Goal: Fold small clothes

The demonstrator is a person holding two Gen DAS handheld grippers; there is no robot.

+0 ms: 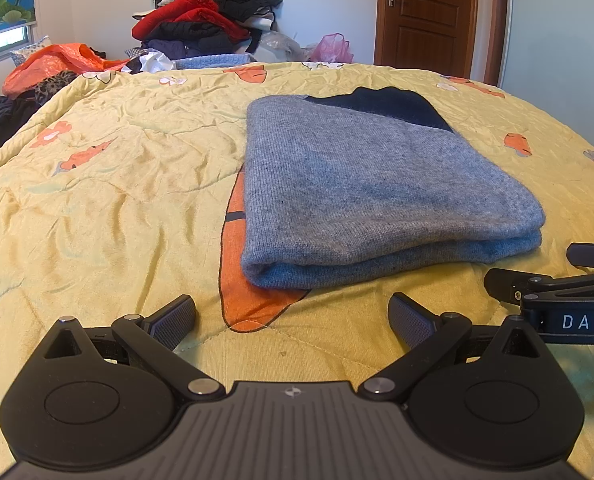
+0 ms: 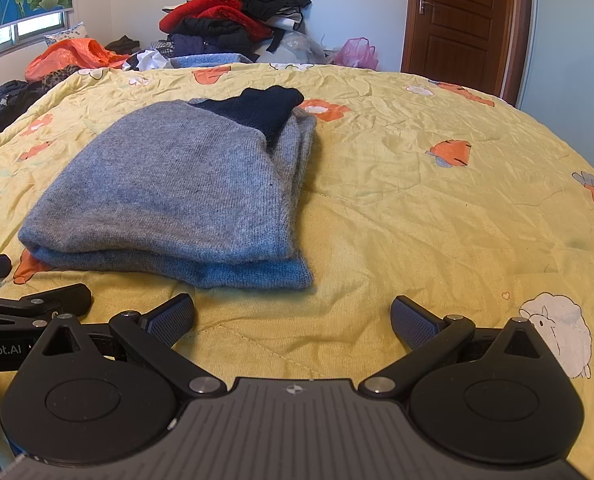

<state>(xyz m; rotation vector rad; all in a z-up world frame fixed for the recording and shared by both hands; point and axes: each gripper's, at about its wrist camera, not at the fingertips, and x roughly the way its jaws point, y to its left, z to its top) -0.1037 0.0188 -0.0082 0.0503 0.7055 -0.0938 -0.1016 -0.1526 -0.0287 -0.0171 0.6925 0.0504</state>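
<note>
Folded grey knit sweater with navy collar (image 1: 377, 184) lies on yellow carrot-print quilt (image 1: 117, 200); left gripper (image 1: 293, 320) and right gripper (image 2: 293, 320) wide apart, empty, just short of it; risk: grabbing only the top layer would undo the fold.

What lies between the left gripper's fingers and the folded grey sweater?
Only bare quilt, with part of an orange carrot print, separates the left gripper from the grey sweater; the left wrist view shows it.

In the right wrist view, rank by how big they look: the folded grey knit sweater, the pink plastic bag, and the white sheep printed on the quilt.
1. Folded grey knit sweater
2. White sheep print, though it lies nearest the camera
3. Pink plastic bag, far off by the wall
</note>
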